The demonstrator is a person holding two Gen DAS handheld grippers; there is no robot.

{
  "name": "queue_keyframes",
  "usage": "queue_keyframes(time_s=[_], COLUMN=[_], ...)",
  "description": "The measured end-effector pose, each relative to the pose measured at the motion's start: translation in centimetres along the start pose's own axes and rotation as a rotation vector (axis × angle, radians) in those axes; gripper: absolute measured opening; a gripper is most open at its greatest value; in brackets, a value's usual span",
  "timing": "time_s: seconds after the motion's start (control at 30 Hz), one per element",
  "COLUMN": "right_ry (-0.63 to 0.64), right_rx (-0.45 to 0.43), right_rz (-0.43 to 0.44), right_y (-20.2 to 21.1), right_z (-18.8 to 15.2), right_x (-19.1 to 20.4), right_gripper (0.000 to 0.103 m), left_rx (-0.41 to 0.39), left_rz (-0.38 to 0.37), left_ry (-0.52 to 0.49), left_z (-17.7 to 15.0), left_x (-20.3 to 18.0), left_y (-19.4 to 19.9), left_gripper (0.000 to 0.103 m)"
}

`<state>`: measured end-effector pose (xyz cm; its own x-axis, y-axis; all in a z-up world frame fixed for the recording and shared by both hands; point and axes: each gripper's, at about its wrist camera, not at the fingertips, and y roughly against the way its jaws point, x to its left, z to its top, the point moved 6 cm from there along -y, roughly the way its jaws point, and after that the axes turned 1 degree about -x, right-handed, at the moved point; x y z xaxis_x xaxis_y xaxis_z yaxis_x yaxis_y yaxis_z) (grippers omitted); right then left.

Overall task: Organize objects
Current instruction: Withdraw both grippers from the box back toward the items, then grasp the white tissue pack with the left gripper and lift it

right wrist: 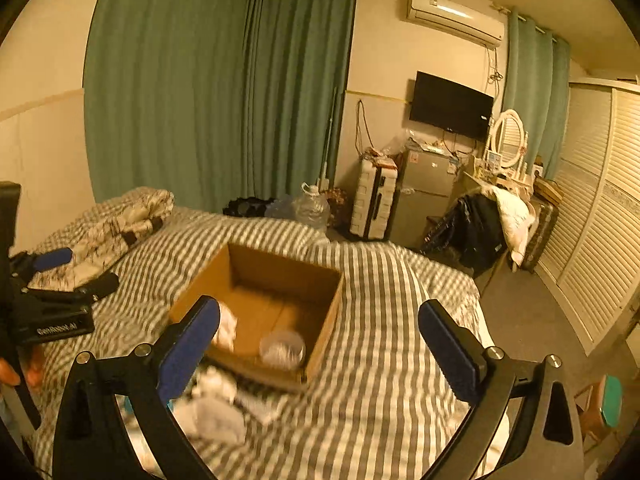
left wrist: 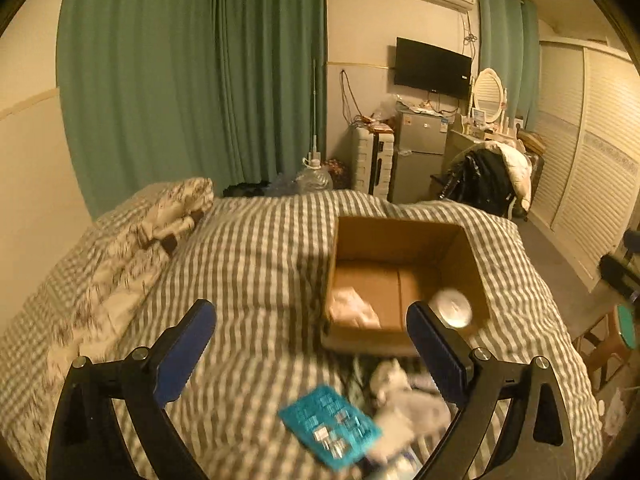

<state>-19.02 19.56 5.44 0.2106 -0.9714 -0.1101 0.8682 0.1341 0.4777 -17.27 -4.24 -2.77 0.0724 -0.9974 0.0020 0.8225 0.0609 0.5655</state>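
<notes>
An open cardboard box sits on the striped bed. Inside it lie a pale crumpled item and a round white container. In front of the box lie a teal blister pack and several white crumpled items. My left gripper is open and empty, held above the bed before the box. My right gripper is open and empty, above the box's near right corner. The left gripper also shows at the left edge of the right wrist view.
A striped duvet covers the bed, with patterned pillows at the far left. Green curtains, a suitcase, a small fridge, a chair with clothes and louvred wardrobe doors stand beyond the bed.
</notes>
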Motion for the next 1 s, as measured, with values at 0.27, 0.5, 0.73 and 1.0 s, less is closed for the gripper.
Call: queue_keyframes(time_s=[0.27, 0.5, 0.73, 1.0], right_ry=[-0.049, -0.093, -0.093, -0.101], right_rx=[0.079, 0.172, 0.208, 0.234], right_rz=[0.002, 0.0, 0.002, 0.012], right_y=[1.2, -0.5, -1.2, -2.0], right_z=[-8.8, -12.4, -13.8, -14.5], right_x=[1.9, 1.7, 2.3, 2.8], right_gripper=[0.1, 0.1, 0.1, 0.1], left_rx=[0.082, 0.197, 0.33, 0.336], left_rz=[-0.036, -0.047, -0.116, -0.166], left_ry=[0.04, -0.022, -0.034, -0.02], left_z=[-9.0, -14.0, -18.1, -18.4], left_x=[-2.7, -5.7, -6.8, -6.9], left_y=[1.0, -1.0, -4.0, -3.8], left_gripper=[0.099, 0.099, 0.099, 0.055])
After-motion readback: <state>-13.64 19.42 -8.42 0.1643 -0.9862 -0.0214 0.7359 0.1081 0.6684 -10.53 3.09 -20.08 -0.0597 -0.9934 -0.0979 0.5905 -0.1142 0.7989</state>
